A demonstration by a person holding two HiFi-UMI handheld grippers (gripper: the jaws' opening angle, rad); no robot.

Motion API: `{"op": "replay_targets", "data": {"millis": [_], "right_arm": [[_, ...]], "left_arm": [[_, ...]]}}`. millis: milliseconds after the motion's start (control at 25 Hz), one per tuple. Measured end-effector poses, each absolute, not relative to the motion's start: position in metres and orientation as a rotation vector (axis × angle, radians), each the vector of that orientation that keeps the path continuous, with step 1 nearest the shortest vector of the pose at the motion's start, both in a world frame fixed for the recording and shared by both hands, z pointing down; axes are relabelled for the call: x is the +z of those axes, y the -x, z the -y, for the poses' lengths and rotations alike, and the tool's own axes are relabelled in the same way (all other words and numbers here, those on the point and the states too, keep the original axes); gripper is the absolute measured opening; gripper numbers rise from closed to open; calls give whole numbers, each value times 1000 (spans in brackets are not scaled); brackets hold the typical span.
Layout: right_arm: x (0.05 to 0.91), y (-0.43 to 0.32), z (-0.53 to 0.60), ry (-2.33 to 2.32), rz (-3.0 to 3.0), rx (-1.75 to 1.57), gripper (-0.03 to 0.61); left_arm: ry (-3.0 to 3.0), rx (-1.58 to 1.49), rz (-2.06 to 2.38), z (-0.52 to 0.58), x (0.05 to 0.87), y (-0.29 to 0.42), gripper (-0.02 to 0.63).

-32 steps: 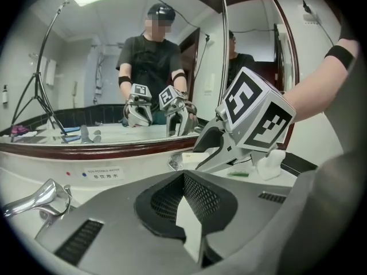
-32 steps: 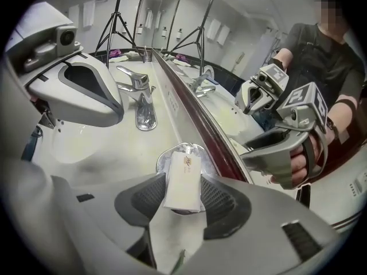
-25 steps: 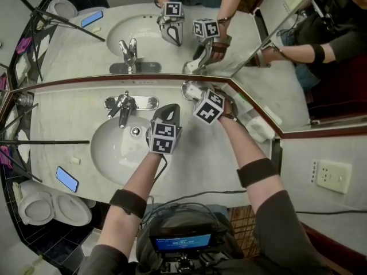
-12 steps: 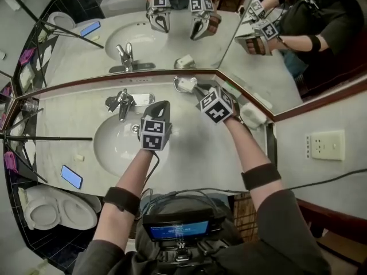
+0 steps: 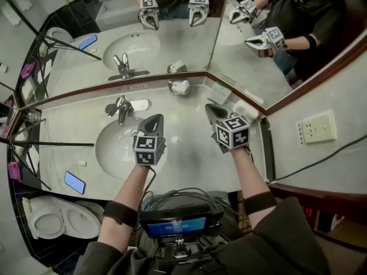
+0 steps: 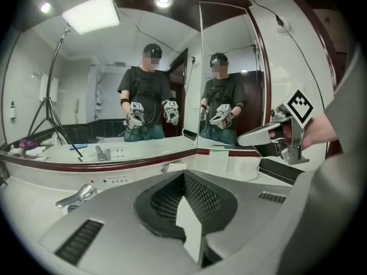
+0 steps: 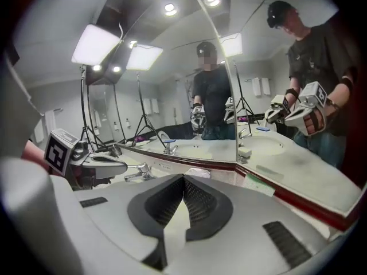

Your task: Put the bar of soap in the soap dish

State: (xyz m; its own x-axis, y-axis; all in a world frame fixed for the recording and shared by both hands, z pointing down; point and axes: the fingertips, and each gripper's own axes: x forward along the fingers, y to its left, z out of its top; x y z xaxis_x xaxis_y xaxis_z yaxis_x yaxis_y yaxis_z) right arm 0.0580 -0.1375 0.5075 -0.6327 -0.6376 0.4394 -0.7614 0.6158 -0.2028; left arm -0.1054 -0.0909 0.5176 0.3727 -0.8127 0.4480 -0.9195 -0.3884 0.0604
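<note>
Two hand-held grippers closed, one soap dish

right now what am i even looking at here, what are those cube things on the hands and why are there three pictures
No robot: a person holds a two-jaw gripper in each hand; the marker cubes are part of those tools. One picture comes from a camera on the person's head, looking down; the other two from cameras riding on each gripper, looking along its jaws. Below is a bathroom counter with a sink, a faucet and a blue phone, mirrors behind. By the mirror sits a soap dish with what looks like a pale bar of soap in it. The left gripper is shut and empty; the right gripper has jaws that have just closed, nothing between them.
</note>
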Motion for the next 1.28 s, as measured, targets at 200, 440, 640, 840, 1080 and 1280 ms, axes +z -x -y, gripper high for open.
{"op": "replay_targets", "data": {"millis": [200,440,640,840,1080,1280], "right_arm": [[524,-81,101,-1247,2531,711,18],[526,-93,87,-1295,2539,741,18],[527,-93,86,-1289,2540,728,18],[533,-88,87,-1259,2529,697,18],[539,-71,112,-1179,2466,533,20],[543,-41,150,-1020,2367,284,68]], "left_arm": [[-2317,475,1526,69,520,104,2],[-2309,473,1529,55,522,103,2],[-2303,491,1527,53,525,100,2],[-2317,520,1530,53,528,98,2],[-2321,532,1531,66,531,96,3],[-2319,534,1524,83,536,95,3]]}}
